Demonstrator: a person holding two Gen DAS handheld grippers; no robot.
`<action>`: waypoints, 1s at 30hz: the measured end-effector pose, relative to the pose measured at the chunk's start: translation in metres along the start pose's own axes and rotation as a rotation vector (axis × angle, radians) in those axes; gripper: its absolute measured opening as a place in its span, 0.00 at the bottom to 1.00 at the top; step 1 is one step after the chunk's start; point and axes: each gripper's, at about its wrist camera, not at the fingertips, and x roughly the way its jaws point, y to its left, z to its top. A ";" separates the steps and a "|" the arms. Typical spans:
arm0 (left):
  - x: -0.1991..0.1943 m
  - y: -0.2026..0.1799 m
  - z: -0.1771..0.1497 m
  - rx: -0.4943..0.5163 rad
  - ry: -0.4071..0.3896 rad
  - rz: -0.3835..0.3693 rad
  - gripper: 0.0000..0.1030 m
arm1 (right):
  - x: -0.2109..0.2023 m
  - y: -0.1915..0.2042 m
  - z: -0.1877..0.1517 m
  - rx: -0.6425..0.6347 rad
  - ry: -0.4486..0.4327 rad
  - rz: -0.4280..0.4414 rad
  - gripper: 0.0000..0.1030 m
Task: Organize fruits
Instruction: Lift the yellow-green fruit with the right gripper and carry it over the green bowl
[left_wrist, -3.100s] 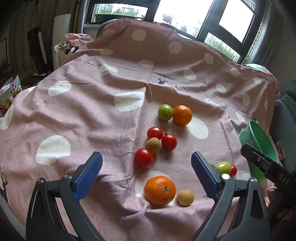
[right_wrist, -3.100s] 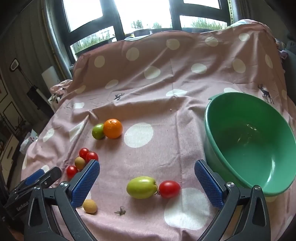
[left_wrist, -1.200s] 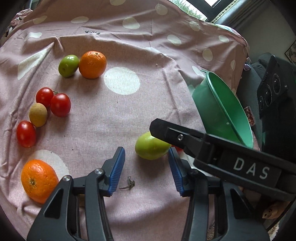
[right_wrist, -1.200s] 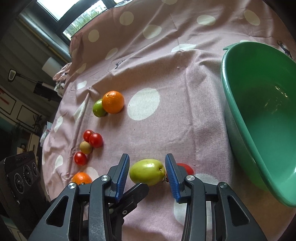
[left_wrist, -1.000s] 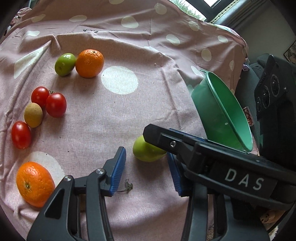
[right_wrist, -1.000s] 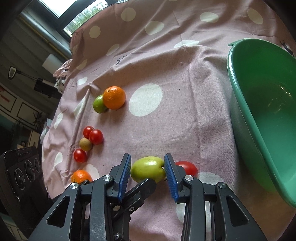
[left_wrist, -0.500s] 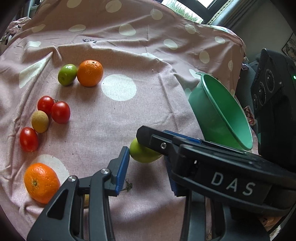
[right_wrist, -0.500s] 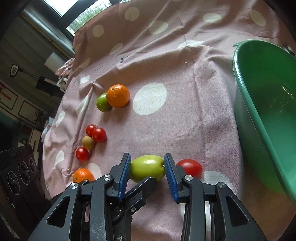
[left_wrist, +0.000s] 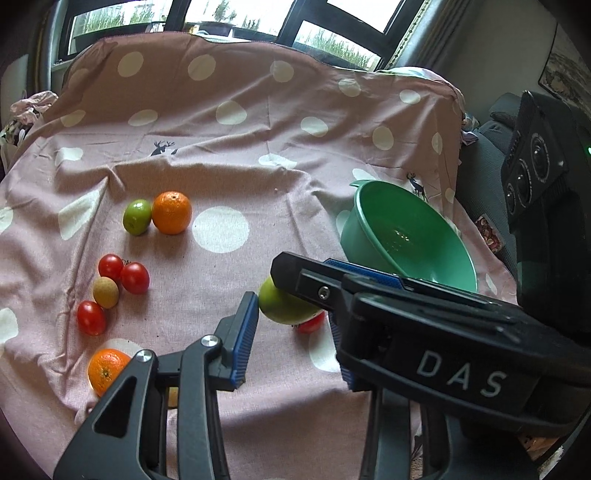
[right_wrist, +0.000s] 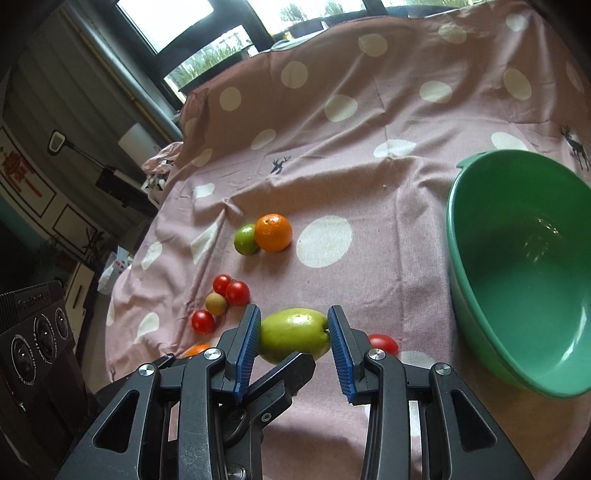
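Note:
My right gripper (right_wrist: 293, 332) is shut on a large green fruit (right_wrist: 294, 334) and holds it above the pink dotted cloth (right_wrist: 369, 147). The same green fruit (left_wrist: 282, 306) shows in the left wrist view, under the right gripper's black body. My left gripper (left_wrist: 291, 334) sits just below it with its pads apart; its left pad (left_wrist: 243, 339) is close to the fruit. A red tomato (right_wrist: 383, 343) lies under the fruit. The green bowl (right_wrist: 476, 295) stands at the right and holds no fruit.
On the cloth to the left lie an orange (right_wrist: 273, 232) beside a lime (right_wrist: 245, 239), two joined tomatoes (right_wrist: 232, 288), a brown fruit (right_wrist: 216, 303), another tomato (right_wrist: 203, 321) and a second orange (left_wrist: 107, 371). A black device (left_wrist: 546, 206) is at the right.
The right gripper closed on the green fruit and lifted it off the cloth. Both grippers have tilted up and risen, so more of the cloth and the windows shows.

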 end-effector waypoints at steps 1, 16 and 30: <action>-0.002 -0.003 0.001 0.007 -0.007 0.000 0.38 | -0.004 0.001 0.000 -0.001 -0.012 0.001 0.39; -0.011 -0.051 0.015 0.102 -0.064 -0.024 0.38 | -0.053 -0.012 0.006 0.002 -0.147 -0.018 0.39; 0.012 -0.099 0.027 0.196 -0.042 -0.079 0.38 | -0.086 -0.051 0.008 0.094 -0.227 -0.066 0.39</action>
